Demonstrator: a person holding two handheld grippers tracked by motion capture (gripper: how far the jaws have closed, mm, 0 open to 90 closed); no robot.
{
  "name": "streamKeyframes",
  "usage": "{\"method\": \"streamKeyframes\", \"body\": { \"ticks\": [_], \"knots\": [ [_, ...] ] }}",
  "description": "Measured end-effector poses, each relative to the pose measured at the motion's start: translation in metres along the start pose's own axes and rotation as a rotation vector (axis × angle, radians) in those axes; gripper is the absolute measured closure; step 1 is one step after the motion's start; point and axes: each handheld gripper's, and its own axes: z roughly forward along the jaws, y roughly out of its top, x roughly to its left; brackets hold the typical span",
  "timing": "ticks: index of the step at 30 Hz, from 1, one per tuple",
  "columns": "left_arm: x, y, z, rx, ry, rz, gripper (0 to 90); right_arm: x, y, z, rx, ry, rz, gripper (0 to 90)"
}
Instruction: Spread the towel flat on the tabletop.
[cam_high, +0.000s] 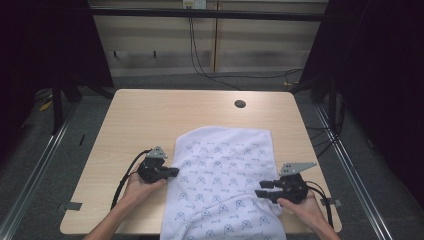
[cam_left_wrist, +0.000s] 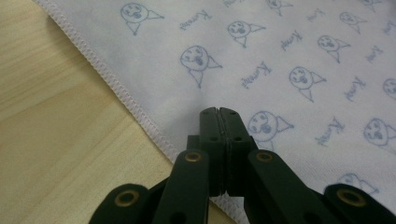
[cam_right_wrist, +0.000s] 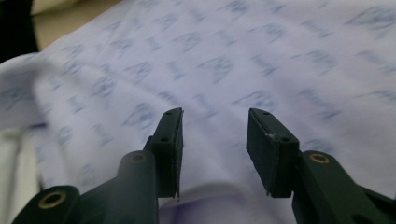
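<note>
On table (cam_high: 150, 115): printed cloth (cam_high: 225, 165); left hand-held gripper (cam_left_wrist: 219, 112) clamped (hem); right hand-held gripper (cam_right_wrist: 214, 135) agape.

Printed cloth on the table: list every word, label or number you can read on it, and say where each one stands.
"Kuromi", as best it reads: a slanted blue script word repeated across the white cloth between small cartoon heads, seen in the left gripper view.
In the right gripper view the same print is blurred, unreadable.
In the high view the print is too small to read.
No other text or numbers are legible.
</note>
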Motion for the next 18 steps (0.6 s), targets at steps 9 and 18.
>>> {"method": "streamKeyframes", "body": {
  "ticks": [9,18],
  "knots": [
    [0.001,-0.001,-0.001,-0.006,-0.003,-0.010,88.6,0.037,-0.029,-0.028,0.034,0.008,-0.059,90.0],
    [0.003,0.000,0.000,-0.003,-0.007,-0.011,87.9,0.030,-0.019,-0.019,-0.024,-0.049,-0.045,53.4]
  ]
}}
